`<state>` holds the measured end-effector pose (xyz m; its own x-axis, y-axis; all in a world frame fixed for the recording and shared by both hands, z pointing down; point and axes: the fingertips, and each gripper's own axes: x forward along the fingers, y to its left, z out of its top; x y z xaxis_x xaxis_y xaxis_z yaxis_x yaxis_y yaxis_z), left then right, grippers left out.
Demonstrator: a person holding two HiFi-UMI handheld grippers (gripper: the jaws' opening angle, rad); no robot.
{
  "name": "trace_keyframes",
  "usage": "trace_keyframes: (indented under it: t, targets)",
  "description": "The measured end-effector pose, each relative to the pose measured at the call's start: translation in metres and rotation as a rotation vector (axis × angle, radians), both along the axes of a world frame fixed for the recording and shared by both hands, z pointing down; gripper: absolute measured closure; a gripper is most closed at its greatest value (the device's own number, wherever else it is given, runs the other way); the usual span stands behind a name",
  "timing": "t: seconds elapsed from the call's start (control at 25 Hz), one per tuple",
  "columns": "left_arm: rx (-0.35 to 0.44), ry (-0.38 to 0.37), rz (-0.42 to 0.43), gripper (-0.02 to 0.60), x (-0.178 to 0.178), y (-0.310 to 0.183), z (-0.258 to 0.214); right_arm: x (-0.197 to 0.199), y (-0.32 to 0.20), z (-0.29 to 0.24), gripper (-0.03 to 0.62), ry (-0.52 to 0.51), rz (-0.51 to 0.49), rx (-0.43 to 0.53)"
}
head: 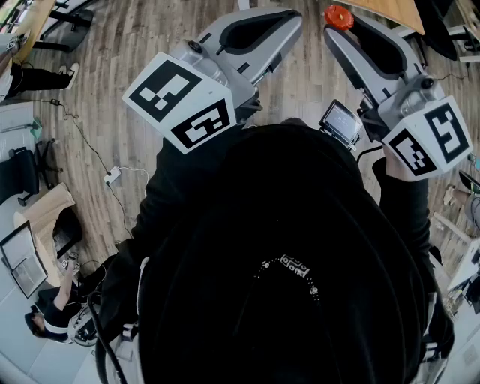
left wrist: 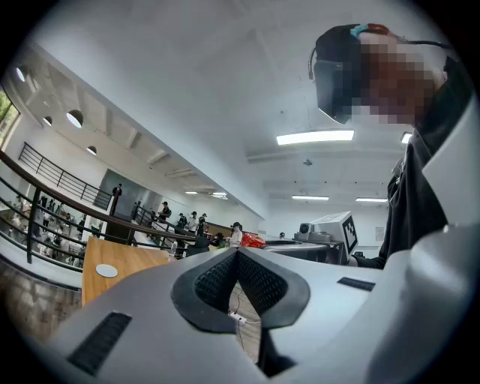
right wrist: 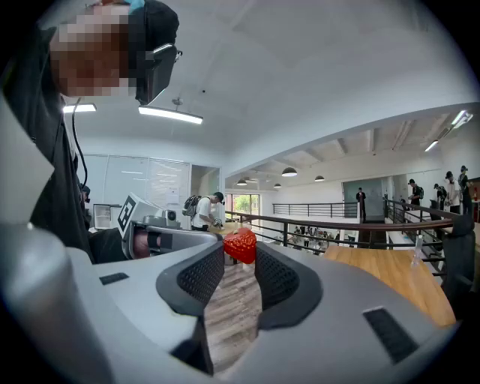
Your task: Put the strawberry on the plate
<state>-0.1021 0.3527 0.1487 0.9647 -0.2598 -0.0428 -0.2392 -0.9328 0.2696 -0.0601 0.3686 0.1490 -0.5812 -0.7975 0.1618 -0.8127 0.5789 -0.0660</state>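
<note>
My right gripper has its jaws about half apart, the pads pressed on the strawberry at their very tips, so it hangs in the air above the wood floor. My left gripper is closed tip to tip with nothing in it. In the head view my dark top blocks most of the frame, and only a corner of a wooden tabletop shows at the upper edge. The left gripper view has a small white disc on a tabletop, near its left edge. I cannot tell whether it is the plate.
</note>
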Motion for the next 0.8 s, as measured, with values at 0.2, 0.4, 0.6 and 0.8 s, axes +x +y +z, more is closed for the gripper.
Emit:
trace_keyframes:
  t: [0.2,0.4,0.6,0.8]
  targets:
    - [-0.014,0.014,0.013,0.583,0.001,0.0,0.003,0.001,0.0,0.007,0.454,-0.031,0.005,-0.002]
    - [0.045,-0.055,-0.033,0.581,0.004,-0.004,0.016,0.007,0.001,0.018,0.454,-0.008,-0.018,-0.022]
    - [0.037,-0.086,-0.038,0.581,0.004,-0.007,0.026,0.011,-0.004,0.026,0.454,-0.045,-0.028,-0.054]
    - [0.01,-0.075,-0.047,0.581,0.013,-0.015,0.029,0.022,-0.007,0.029,0.454,-0.027,-0.042,-0.059]
